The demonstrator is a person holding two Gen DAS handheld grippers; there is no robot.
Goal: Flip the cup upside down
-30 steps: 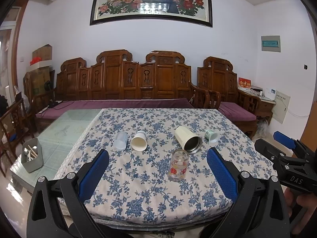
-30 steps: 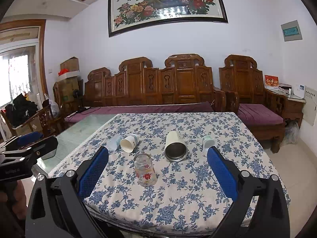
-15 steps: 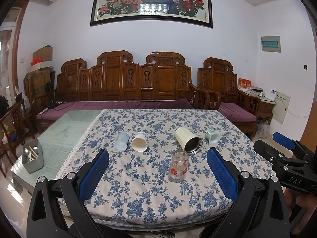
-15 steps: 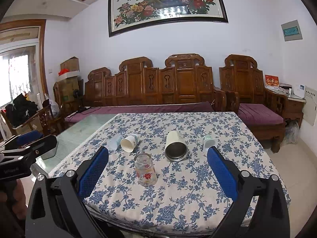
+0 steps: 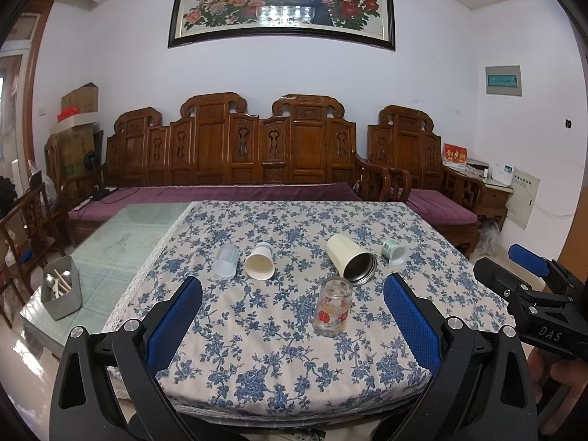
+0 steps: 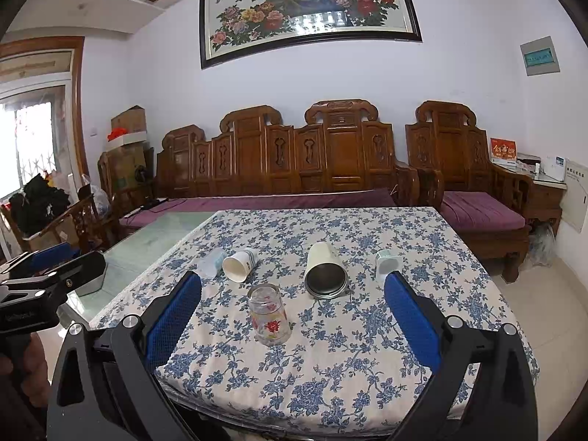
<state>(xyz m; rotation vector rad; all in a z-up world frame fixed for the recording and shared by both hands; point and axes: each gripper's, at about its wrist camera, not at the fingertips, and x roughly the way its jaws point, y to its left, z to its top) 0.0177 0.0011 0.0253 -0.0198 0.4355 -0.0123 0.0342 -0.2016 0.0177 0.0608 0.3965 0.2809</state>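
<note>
A clear glass cup with red flowers (image 5: 332, 307) (image 6: 269, 314) stands upright on the floral tablecloth (image 5: 279, 360), nearest to me. Behind it lie on their sides a cream tumbler with a dark metal inside (image 5: 351, 260) (image 6: 325, 270), a white paper cup (image 5: 260, 265) (image 6: 238, 265), a clear plastic cup (image 5: 226, 261) (image 6: 212, 262) and a small green-and-white cup (image 5: 395, 253) (image 6: 386, 265). My left gripper (image 5: 293, 325) is open and empty, short of the glass. My right gripper (image 6: 293, 325) is open and empty too, short of the glass.
A glass table (image 5: 117, 246) with a grey holder of utensils (image 5: 60, 292) adjoins on the left. A carved wooden sofa with purple cushions (image 5: 235, 194) stands behind the table. The other gripper shows at each view's edge (image 5: 533, 286) (image 6: 47, 283).
</note>
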